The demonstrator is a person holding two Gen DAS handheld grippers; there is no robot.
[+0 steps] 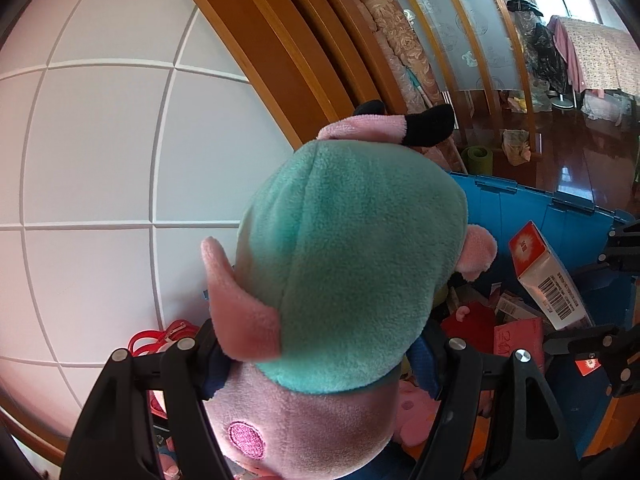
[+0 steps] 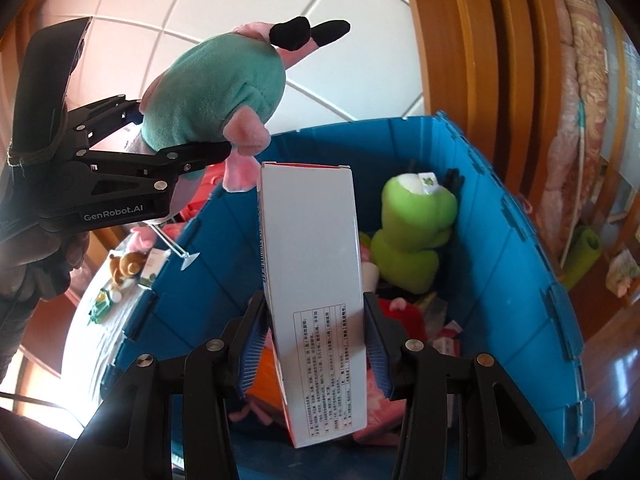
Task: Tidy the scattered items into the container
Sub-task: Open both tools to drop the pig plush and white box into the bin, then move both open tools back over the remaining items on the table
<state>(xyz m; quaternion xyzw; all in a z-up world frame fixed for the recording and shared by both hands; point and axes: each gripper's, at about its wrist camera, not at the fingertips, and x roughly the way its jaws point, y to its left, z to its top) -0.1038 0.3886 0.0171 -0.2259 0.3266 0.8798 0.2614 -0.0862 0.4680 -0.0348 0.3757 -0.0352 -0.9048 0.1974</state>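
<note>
The blue container (image 2: 520,272), an open folding crate, already holds a green plush (image 2: 416,232), red and pink packets and other soft toys. The left tool (image 2: 188,160) is clamped on a pink plush toy in a teal dress (image 1: 344,264), held up beside the container's near-left wall rather than squarely over the opening. The right tool (image 2: 316,356) grips a tall white carton (image 2: 316,280) by its lower part, upright above the container's interior.

Risks, as judged: released here, the plush could strike the rim and fall outside. The carton, held low, could pivot between the pads or land on end and topple. The two tools are near enough to collide.

Obscured: the plush fills the left wrist view, hiding that tool's pads and most of the crate. The container floor is buried, and small items on the pale surface beyond (image 2: 100,320) are indistinct.
</note>
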